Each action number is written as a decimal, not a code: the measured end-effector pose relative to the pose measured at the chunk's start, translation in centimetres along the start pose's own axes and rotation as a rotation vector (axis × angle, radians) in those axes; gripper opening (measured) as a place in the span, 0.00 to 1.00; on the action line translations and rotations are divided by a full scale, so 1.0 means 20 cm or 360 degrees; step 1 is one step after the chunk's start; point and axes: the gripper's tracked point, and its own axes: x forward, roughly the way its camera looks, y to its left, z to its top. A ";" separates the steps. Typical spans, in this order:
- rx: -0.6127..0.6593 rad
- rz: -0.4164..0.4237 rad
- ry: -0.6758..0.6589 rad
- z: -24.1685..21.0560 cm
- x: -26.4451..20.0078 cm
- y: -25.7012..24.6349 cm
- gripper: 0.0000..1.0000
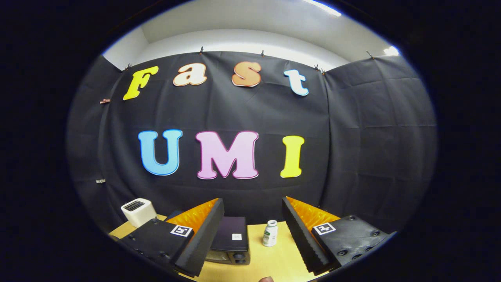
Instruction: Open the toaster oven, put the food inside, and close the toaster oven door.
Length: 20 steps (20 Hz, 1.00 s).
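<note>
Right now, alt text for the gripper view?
The open claw hangs above a wooden table with nothing between its fingers. Beyond them stand a dark toaster oven with its door shut and a small white bottle; a white box-shaped appliance sits further off beside the left finger.

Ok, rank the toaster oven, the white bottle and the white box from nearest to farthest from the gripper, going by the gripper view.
Gripper open, empty.
1. Toaster oven: just ahead, beside the left finger, partly hidden by it.
2. White bottle: ahead between the fingers, nearer the right one; close to the oven's range, hard to separate.
3. White box: farthest, beyond the left finger.
</note>
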 end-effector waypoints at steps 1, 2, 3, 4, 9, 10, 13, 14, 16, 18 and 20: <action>-0.0025 -0.0025 -0.0042 0.04 0.00 -0.05 0.96; -0.0049 -0.0045 -0.0066 0.05 -0.02 -0.10 0.96; -0.0060 -0.0054 -0.0076 0.06 -0.05 -0.13 0.96; -0.0063 -0.0064 -0.0075 0.07 -0.06 -0.16 0.96; -0.0030 -0.0116 -0.0054 0.07 -0.12 -0.34 0.96; -0.0018 -0.0123 -0.0043 0.07 -0.14 -0.36 0.96; -0.0007 -0.0141 -0.0048 0.08 -0.15 -0.42 0.96; -0.0010 -0.0147 -0.0051 0.09 -0.16 -0.44 0.96; -0.0009 -0.0144 -0.0046 0.08 -0.17 -0.43 0.96; -0.0013 -0.0147 -0.0042 0.08 -0.17 -0.44 0.96; -0.0005 -0.0146 -0.0037 0.08 -0.18 -0.44 0.96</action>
